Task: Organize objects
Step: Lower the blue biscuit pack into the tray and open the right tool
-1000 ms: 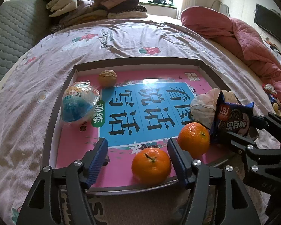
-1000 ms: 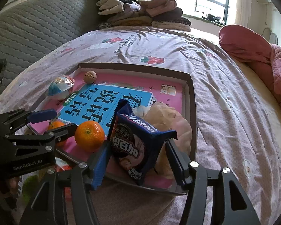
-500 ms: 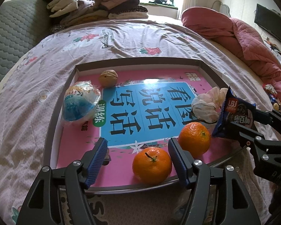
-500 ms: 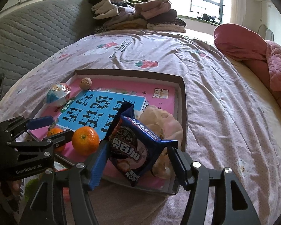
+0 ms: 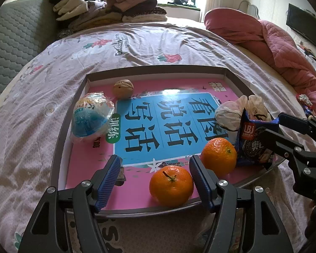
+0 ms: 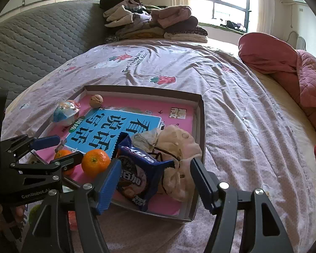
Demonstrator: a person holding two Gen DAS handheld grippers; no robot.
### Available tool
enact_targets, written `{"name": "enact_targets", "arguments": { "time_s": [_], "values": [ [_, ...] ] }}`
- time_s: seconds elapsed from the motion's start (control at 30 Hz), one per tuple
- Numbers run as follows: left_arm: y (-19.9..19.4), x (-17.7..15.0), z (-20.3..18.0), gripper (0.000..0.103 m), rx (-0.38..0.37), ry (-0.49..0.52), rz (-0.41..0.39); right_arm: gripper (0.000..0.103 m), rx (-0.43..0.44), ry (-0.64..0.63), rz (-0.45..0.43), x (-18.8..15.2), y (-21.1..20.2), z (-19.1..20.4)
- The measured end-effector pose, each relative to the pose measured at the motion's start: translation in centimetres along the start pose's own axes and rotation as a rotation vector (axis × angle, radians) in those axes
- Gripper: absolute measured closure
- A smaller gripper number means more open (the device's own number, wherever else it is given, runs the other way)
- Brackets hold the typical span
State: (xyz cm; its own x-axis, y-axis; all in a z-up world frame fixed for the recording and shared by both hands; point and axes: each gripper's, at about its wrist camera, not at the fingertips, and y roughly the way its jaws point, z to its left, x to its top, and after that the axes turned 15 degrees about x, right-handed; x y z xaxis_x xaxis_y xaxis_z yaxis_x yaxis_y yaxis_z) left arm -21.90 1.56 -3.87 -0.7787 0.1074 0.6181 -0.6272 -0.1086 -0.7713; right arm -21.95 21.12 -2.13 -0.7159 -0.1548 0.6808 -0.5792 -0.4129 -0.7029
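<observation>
- The shallow box lid [image 5: 73,113] is lying on the bedsheet [image 5: 27,109], pink and blue print facing up.
- At its left side a wrapped snack ball [image 5: 91,120] is sitting just beside the left wall; a walnut [image 5: 122,89] is resting near the far left corner.
- I am holding my left gripper [image 5: 154,174] over the near edge of the lid, fingers spread wide, pinching nothing.
- One orange [image 5: 171,186] is sitting between those fingers, close to the right one; I cannot tell if it is touching.
- A second orange [image 5: 218,156] is lying just right of that finger, apart from the first.
- A crumpled bag [image 6: 179,145] is lying at the lid's right side.
- My right gripper [image 6: 154,176] is hanging at the near right corner, fingers spread; the blue cookie packet [image 6: 137,175] is leaning on the left finger, the right finger well clear of it.
- Cookie packet is standing tilted, against the crumpled bag.
- Folded clothes [image 6: 149,21] are piling at the far end of the bed; a pink quilt [image 6: 284,71] is bunching at the right.
</observation>
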Motion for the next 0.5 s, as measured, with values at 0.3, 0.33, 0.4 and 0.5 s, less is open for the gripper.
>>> {"name": "enact_targets", "arguments": {
  "time_s": [0.3, 0.33, 0.4, 0.5],
  "values": [
    [-0.29, 0.11, 0.17, 0.033, 0.002, -0.002, -0.006, 0.036, -0.003, 0.006, -0.002, -0.02, -0.08, -0.03],
    [-0.36, 0.15, 0.22, 0.033, 0.001, -0.004, -0.008, 0.036, -0.001, 0.006, -0.003, 0.0, -0.13, 0.0],
    [-0.52, 0.22, 0.28, 0.033, -0.003, -0.01, -0.012, 0.036, 0.0, 0.007, -0.008, 0.05, -0.27, -0.01],
    [-0.86, 0.38, 0.34, 0.031, -0.005, -0.014, -0.022, 0.036, 0.001, 0.004, -0.012, 0.13, -0.41, 0.11]
  ]
}}
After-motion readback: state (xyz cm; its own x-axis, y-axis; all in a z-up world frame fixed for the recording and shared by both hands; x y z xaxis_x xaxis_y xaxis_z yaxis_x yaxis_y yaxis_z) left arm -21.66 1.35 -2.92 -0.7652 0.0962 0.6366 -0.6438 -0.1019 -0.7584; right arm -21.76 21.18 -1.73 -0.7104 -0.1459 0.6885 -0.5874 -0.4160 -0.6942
